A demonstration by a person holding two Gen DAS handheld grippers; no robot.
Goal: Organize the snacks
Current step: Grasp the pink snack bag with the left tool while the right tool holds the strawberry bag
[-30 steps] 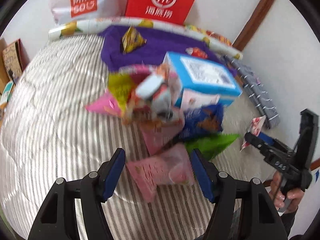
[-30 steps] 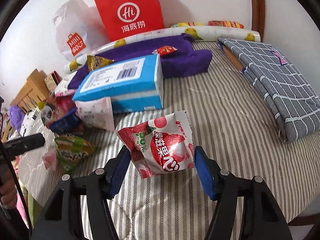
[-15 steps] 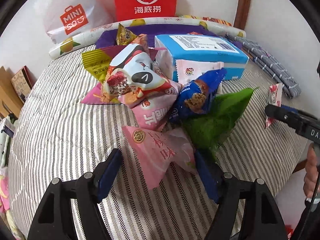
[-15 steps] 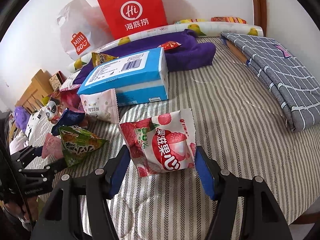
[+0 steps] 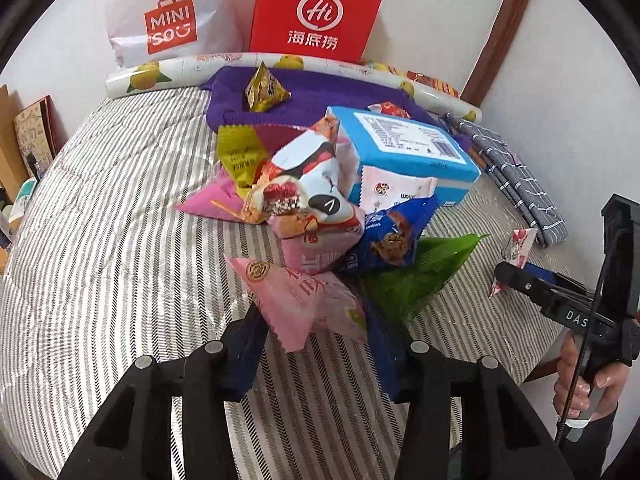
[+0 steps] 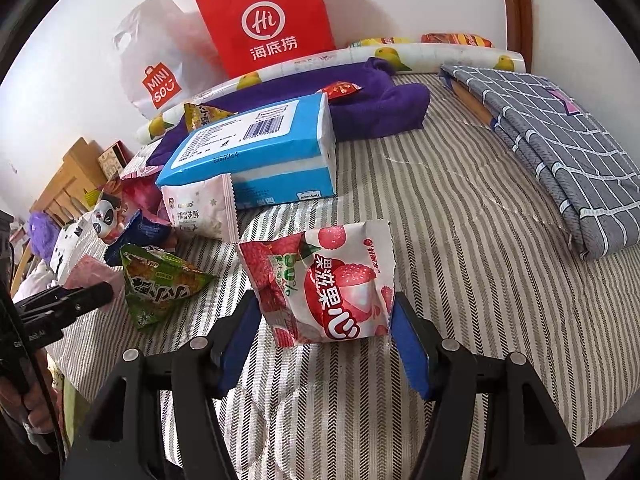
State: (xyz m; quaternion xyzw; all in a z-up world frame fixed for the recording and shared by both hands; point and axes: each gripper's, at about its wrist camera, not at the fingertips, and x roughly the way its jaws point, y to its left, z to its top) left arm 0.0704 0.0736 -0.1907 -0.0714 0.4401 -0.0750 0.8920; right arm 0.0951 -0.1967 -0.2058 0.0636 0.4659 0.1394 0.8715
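The left gripper (image 5: pixel 316 332) has its blue-padded jaws closing around a pale pink packet (image 5: pixel 304 300), a crinkly foil pouch with a saw-tooth edge, and both pads appear to touch its sides. That packet lies at the near edge of a loose heap of snacks on the striped quilted bedspread (image 5: pixel 100 240): a glossy green triangular bag (image 5: pixel 420 276), a shiny dark blue cookie bag (image 5: pixel 392 236), a puffy panda-print bag (image 5: pixel 316 192) and a yellow-green flat packet (image 5: pixel 240 156).

The right gripper (image 6: pixel 324 320) pinches a red and white lychee-print packet (image 6: pixel 328 284), a wrinkled pillow-shaped pouch held upright between its blue pads, off to the side of the heap and above the bedspread.

Behind the heap sits a rectangular blue box (image 6: pixel 256 148) with a white label and barcode. A soft purple cloth (image 6: pixel 380 104) lies further back, with a folded grey checked fabric (image 6: pixel 560 144) to the right. A stiff red paper bag (image 6: pixel 268 16) and a thin white plastic bag (image 6: pixel 160 76) lean on the wall.
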